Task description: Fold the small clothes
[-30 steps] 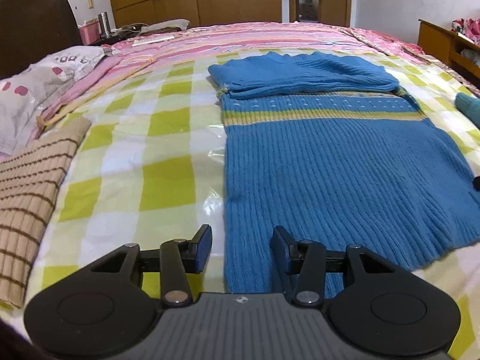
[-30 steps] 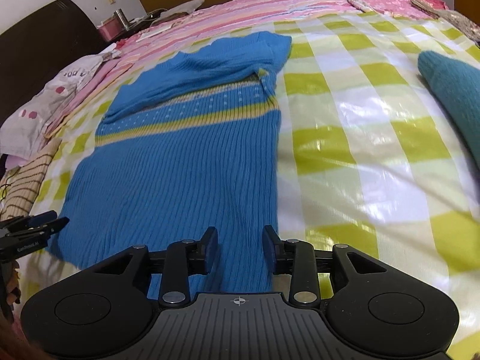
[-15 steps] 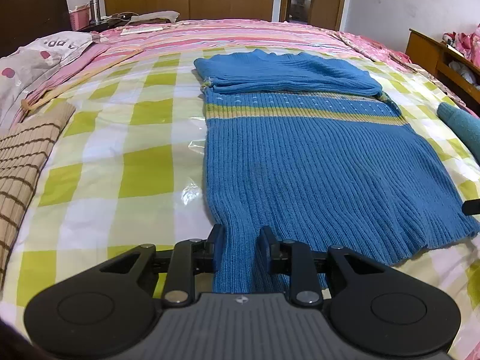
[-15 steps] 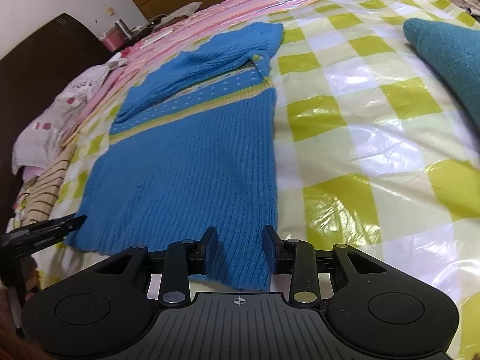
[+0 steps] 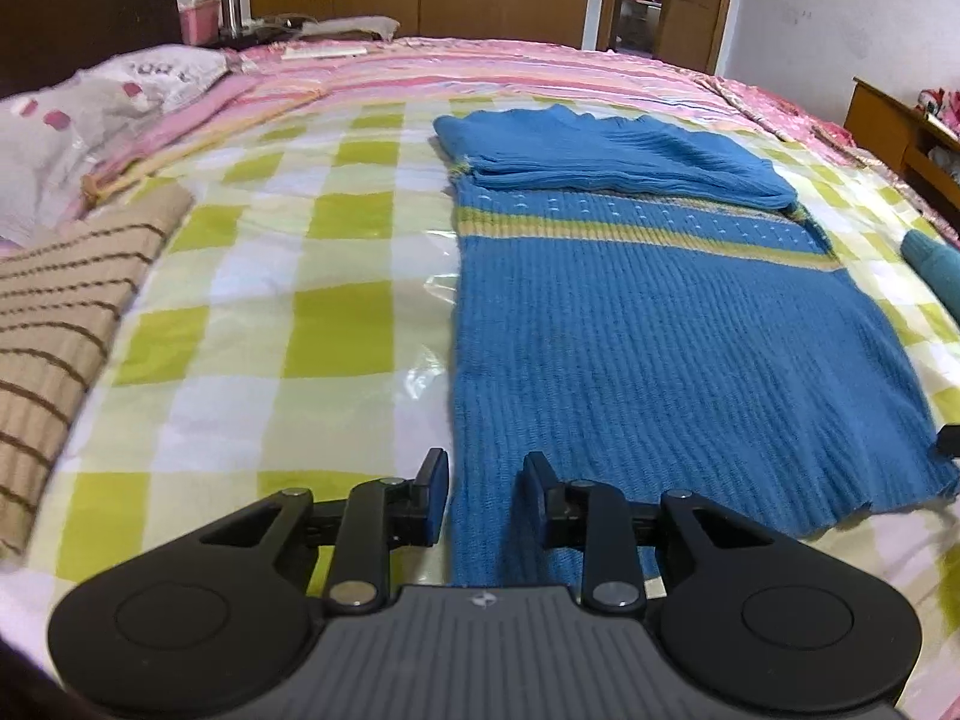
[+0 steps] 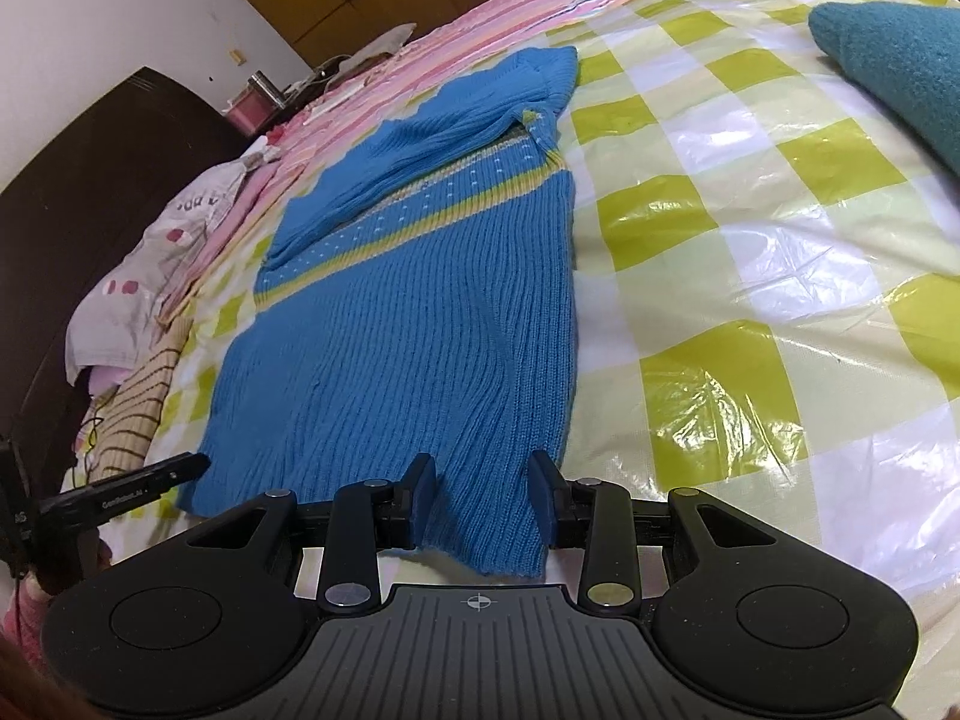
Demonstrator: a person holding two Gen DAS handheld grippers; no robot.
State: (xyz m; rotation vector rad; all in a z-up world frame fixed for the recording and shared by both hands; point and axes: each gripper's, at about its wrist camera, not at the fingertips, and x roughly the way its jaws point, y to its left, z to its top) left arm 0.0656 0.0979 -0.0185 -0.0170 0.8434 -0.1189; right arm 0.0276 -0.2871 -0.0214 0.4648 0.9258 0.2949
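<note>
**Reaching for both bottom corners of the blue sweater**

Holding both grippers low over the bed, I see them point up the frame. My left gripper (image 5: 486,495) sits at the bottom middle, fingers spread, with the blue sweater (image 5: 648,348) edge between them. My right gripper (image 6: 483,495) is spread too, around the other bottom corner of the sweater. The sweater lies flat on the checked bed cover (image 5: 336,336), sleeves folded across its top.
</note>
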